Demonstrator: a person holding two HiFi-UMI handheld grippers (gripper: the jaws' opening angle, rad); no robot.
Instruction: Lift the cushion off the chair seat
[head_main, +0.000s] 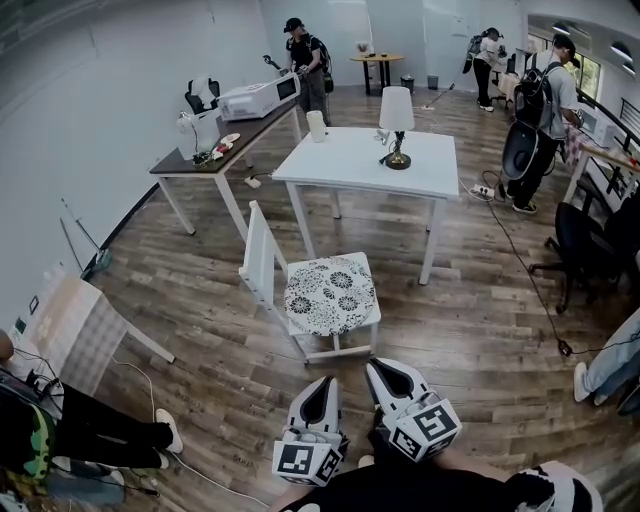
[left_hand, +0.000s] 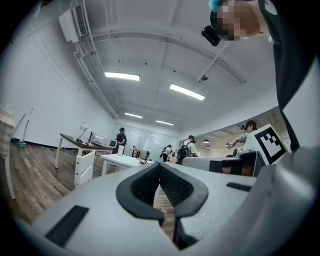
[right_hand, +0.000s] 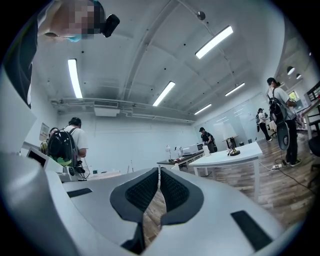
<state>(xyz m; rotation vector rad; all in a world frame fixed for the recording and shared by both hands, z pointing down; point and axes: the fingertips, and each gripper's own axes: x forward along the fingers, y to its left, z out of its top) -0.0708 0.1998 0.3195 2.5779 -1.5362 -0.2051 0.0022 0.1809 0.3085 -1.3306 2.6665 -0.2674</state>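
A round black-and-white floral cushion (head_main: 330, 295) lies flat on the seat of a white chair (head_main: 263, 255) in the middle of the wood floor. Both grippers are held low at the picture's bottom edge, short of the chair's front and apart from it. My left gripper (head_main: 325, 381) points at the chair with its jaws shut and nothing between them. My right gripper (head_main: 375, 366) is beside it, also shut and empty. In the left gripper view the fingertips meet (left_hand: 159, 165) and the chair (left_hand: 84, 168) stands off to the left. The right gripper (right_hand: 159, 172) shows its pads closed together.
Behind the chair stands a white table (head_main: 345, 172) with a lamp (head_main: 397, 125). A dark-topped table (head_main: 245, 127) with appliances is at the back left. A cable (head_main: 525, 270) runs over the floor at right by an office chair (head_main: 578, 240). Several people stand around; a seated person's legs (head_main: 105, 430) are at left.
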